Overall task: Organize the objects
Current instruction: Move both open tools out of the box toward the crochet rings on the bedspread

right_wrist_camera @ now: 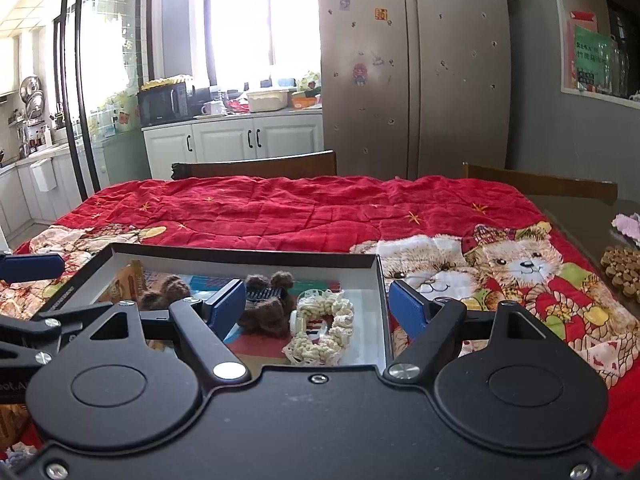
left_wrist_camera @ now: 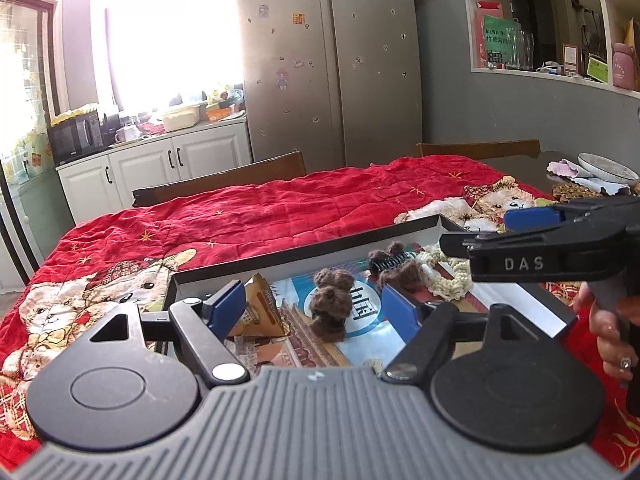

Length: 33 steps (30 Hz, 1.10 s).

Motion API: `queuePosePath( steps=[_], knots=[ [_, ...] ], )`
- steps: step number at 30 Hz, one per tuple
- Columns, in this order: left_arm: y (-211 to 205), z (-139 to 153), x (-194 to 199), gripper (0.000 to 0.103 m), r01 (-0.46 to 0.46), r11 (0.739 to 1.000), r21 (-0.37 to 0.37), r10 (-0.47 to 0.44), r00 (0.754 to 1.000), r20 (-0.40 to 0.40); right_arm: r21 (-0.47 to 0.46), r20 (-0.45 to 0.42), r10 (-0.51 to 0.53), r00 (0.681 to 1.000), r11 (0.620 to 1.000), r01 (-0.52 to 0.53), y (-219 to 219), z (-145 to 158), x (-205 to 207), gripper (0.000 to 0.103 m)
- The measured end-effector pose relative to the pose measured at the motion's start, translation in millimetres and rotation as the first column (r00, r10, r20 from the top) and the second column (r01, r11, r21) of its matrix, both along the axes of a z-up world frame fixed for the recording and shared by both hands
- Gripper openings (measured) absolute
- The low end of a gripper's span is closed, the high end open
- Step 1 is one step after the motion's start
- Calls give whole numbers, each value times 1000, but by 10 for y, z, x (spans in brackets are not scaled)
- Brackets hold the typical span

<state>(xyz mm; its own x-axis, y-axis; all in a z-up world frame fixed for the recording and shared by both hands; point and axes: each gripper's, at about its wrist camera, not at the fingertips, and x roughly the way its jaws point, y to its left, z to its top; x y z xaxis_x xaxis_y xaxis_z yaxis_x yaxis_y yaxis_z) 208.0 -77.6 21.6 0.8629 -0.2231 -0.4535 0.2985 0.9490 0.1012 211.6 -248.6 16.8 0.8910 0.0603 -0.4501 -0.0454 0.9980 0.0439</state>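
Note:
A shallow black-rimmed box (left_wrist_camera: 304, 247) lies on the red quilt and holds small things. My left gripper (left_wrist_camera: 314, 306) hangs open over it, and a brown fuzzy hair clip (left_wrist_camera: 330, 300) lies below the gap, untouched by the blue pads (left_wrist_camera: 228, 300). Further back lie a second brown clip with a black comb (left_wrist_camera: 394, 266), a cream scrunchie (left_wrist_camera: 444, 276) and an orange packet (left_wrist_camera: 260, 308). My right gripper (right_wrist_camera: 318, 306) is open above the cream scrunchie (right_wrist_camera: 320, 328) and the combed clip (right_wrist_camera: 268, 304), with one pad outside the box wall (right_wrist_camera: 382, 300).
A red bear-print quilt (right_wrist_camera: 280, 216) covers most of the table. On the bare right end lie a plate (left_wrist_camera: 608, 168), a purple cloth (right_wrist_camera: 628, 224) and a brown trivet (right_wrist_camera: 624, 272). Two wooden chair backs (right_wrist_camera: 256, 168) stand behind. A hand (left_wrist_camera: 612, 332) holds the right gripper.

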Motion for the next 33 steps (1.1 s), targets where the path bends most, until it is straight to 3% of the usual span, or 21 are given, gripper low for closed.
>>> queuePosePath(
  steps=[15, 33],
  knots=[
    [212, 114, -251, 87, -16, 1000, -4, 16, 1000, 13, -20, 36, 80, 996, 997, -80, 188, 269, -370, 79],
    [413, 276, -594, 90, -12, 1000, 0, 12, 998, 58, -67, 36, 145, 989, 988, -143, 341, 366, -854, 82]
  ],
)
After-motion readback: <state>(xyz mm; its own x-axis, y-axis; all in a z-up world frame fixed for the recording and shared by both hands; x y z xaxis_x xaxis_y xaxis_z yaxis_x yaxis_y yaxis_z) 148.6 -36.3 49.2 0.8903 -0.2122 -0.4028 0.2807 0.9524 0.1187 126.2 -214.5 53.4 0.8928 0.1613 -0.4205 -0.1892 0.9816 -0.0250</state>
